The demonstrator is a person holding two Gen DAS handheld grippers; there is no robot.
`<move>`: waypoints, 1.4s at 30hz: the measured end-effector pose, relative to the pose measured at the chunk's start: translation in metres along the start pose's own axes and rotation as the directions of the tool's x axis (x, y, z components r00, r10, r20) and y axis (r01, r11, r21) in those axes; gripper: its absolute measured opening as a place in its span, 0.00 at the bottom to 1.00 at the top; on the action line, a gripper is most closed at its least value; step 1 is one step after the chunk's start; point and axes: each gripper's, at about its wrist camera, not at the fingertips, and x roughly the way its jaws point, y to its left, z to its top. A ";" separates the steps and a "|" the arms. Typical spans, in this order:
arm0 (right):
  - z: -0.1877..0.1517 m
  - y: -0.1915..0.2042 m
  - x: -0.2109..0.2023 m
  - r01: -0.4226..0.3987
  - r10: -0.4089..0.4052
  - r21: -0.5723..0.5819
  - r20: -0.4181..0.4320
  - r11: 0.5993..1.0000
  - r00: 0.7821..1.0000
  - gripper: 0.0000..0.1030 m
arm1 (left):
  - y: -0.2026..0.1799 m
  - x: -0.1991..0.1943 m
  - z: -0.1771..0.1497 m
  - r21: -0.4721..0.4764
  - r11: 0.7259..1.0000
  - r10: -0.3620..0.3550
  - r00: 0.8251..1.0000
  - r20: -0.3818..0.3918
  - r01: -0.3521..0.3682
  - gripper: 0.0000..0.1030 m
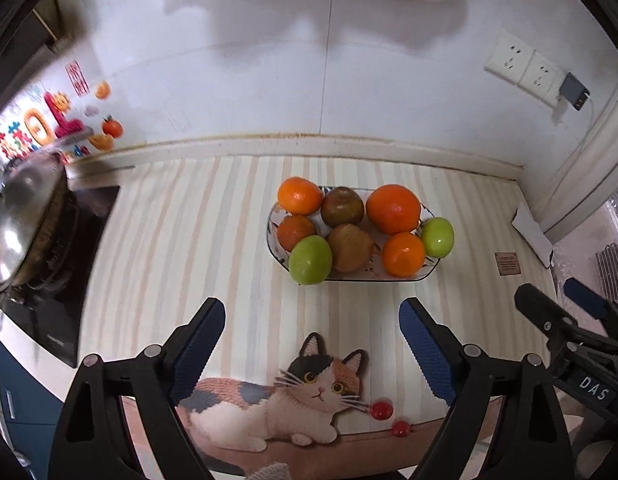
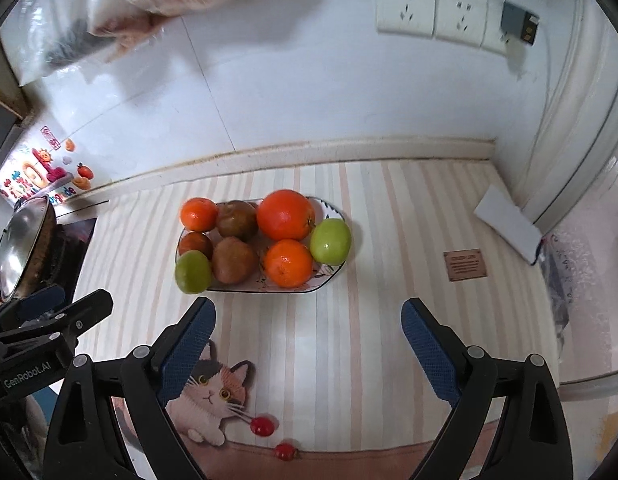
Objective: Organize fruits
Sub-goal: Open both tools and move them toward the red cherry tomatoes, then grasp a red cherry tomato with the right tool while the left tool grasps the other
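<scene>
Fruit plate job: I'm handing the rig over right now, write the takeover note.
Left gripper: open, empty, short of the plate.
Right gripper: open, empty, same standoff.
Plate on the striped mat holds all the fruit: large orange, three smaller orange fruits, two green apples, two brown fruits.
Done: nothing is gripped, and no fruit lies off the plate.
Left: whatever sorting is wanted.
</scene>
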 end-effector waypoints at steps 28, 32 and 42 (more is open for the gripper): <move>-0.049 0.011 -0.049 -0.026 0.027 0.058 -0.010 0.998 1.000 0.93 | 0.006 -0.035 -0.044 0.036 0.999 0.013 1.000 -0.007 -0.013 0.87; -0.076 0.001 0.004 -0.048 0.062 0.088 -0.164 0.995 0.984 0.93 | 0.008 0.002 -0.057 0.043 0.999 0.028 0.995 -0.099 -0.024 0.86; -0.157 -0.008 0.115 -0.082 0.145 0.161 -0.434 0.984 0.889 0.70 | 0.004 0.093 -0.098 0.041 0.999 0.013 0.933 -0.359 0.002 0.86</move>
